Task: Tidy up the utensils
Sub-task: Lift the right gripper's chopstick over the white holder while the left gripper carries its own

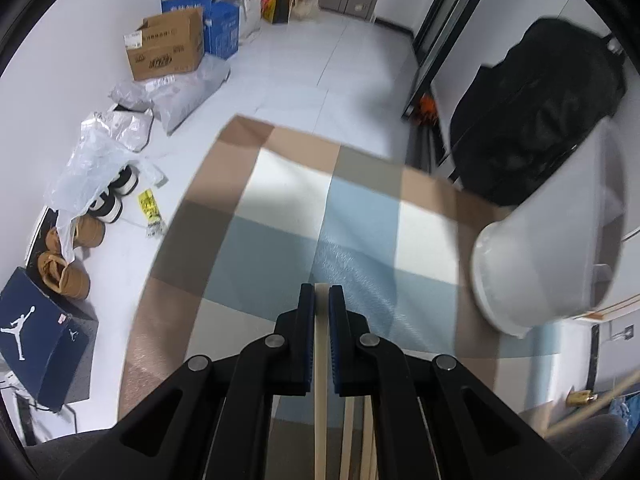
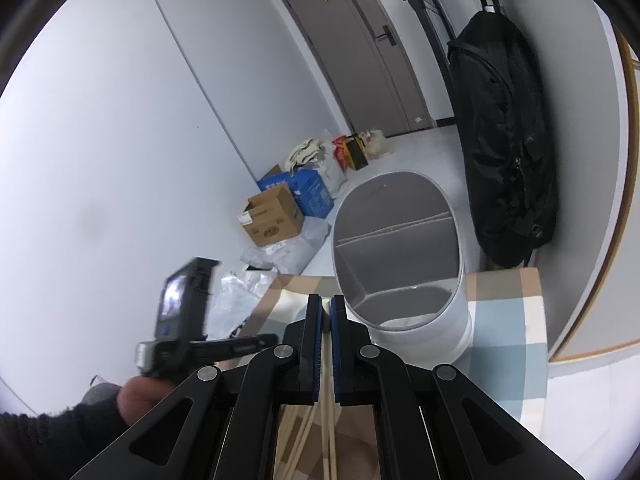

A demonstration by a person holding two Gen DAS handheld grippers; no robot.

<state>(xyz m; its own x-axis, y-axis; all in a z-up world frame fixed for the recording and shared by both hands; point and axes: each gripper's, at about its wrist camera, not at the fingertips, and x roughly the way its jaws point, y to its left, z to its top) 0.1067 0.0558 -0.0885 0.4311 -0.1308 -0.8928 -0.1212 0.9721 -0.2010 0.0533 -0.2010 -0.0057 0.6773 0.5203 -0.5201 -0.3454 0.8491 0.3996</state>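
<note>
1. Utensils here are pale wooden chopsticks. One chopstick (image 1: 320,360) runs lengthwise between the blue pads of the left gripper (image 1: 322,292), which is clamped on it. More loose sticks (image 1: 360,440) lie under the gripper body on the checked tablecloth (image 1: 280,240).
2. The right gripper (image 2: 325,304) is closed on a second chopstick (image 2: 329,408), seen as a thin strip between its pads; other sticks (image 2: 298,440) lie scattered beneath.
3. The white divided holder (image 2: 400,264) stands upright on the cloth, just beyond the right gripper's tips, with compartments that look empty. From the left wrist it sits at the right edge, blurred.
4. The left hand (image 2: 136,396), in a dark sleeve, shows low left in the right view.
5. Risks, as judgement: each stick is pinched along its length, so it may pivot or slide out on tilting. Two tools converging on one opening could collide. A stick tip catching the rim or divider could tip the light holder.
</note>
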